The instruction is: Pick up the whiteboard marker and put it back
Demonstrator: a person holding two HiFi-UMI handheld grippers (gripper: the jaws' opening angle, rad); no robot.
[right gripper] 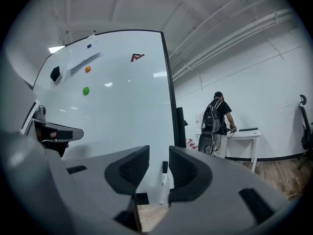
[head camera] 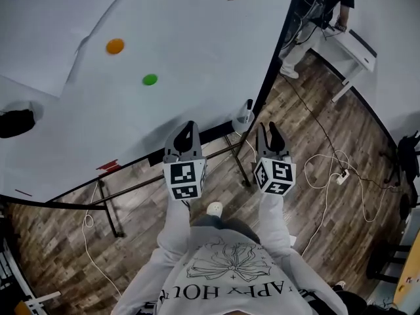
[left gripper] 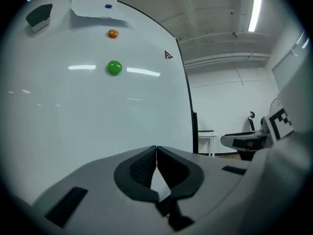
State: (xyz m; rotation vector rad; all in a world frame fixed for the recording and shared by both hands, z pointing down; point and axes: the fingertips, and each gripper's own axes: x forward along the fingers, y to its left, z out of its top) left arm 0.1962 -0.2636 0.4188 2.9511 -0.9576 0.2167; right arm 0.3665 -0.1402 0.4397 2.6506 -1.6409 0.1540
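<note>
The whiteboard marker has a white body and a black cap. It stands upright in a small white holder at the whiteboard's lower right corner. In the right gripper view the marker shows in the gap between the jaws, farther off and not touched. My right gripper is open and empty, just right of the holder. My left gripper is shut with nothing in it and faces the bare board to the marker's left.
On the board are a green magnet, an orange magnet, a paper sheet and a black eraser. The board's stand legs and loose cables cross the wooden floor. A person stands at a white table at the back right.
</note>
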